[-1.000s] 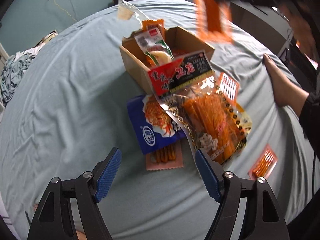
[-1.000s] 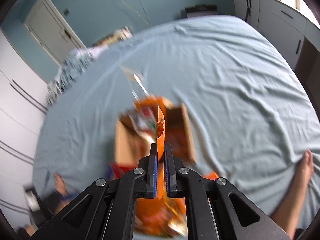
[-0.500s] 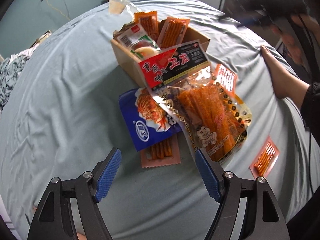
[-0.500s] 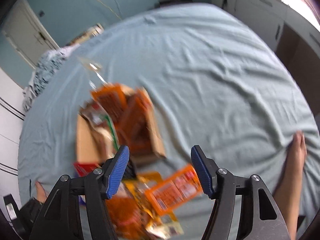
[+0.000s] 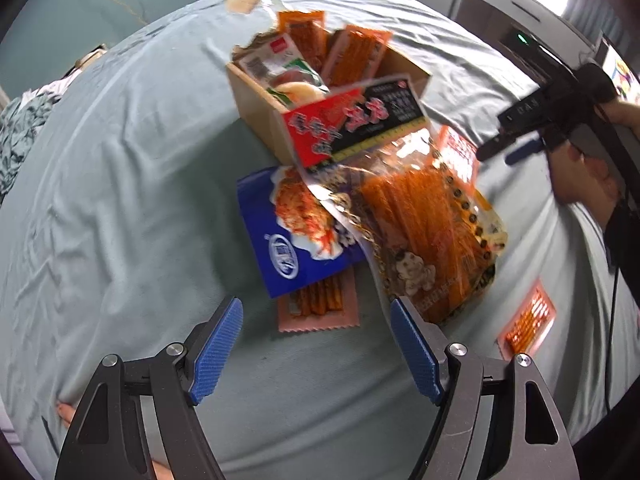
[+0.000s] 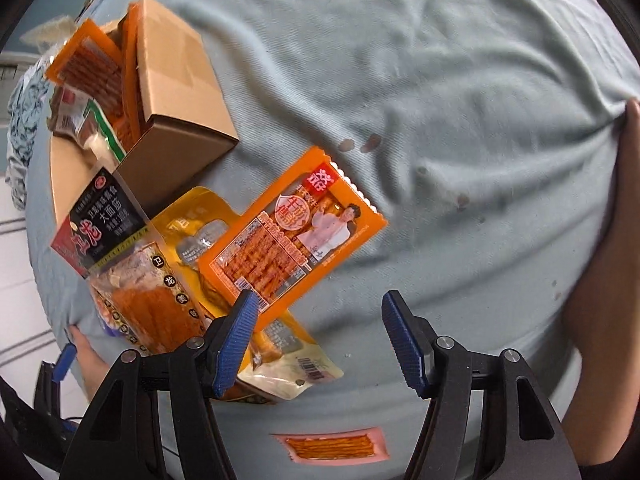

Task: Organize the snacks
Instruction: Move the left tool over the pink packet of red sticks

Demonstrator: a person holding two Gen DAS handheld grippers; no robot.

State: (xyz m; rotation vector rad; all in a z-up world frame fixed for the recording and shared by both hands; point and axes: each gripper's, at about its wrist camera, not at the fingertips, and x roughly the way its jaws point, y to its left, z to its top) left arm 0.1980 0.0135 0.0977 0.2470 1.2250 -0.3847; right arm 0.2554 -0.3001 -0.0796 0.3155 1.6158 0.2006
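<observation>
A wide pale-blue bedsheet (image 6: 420,60) lies rumpled and mostly bare to the right of the snacks in the right wrist view. At its left stands an open brown cardboard box (image 6: 176,92) stuffed with upright orange packets. A large clear bag of orange spicy strips with a red-and-black header (image 5: 420,216) leans against the box's near side, over a blue noodle packet (image 5: 280,240). A flat orange packet (image 6: 292,236) lies just beyond the right gripper (image 6: 316,336), its jaws having just opened, spread and empty. The left gripper (image 5: 316,344) hovers, released, near a small pink-edged sachet (image 5: 320,304)
</observation>
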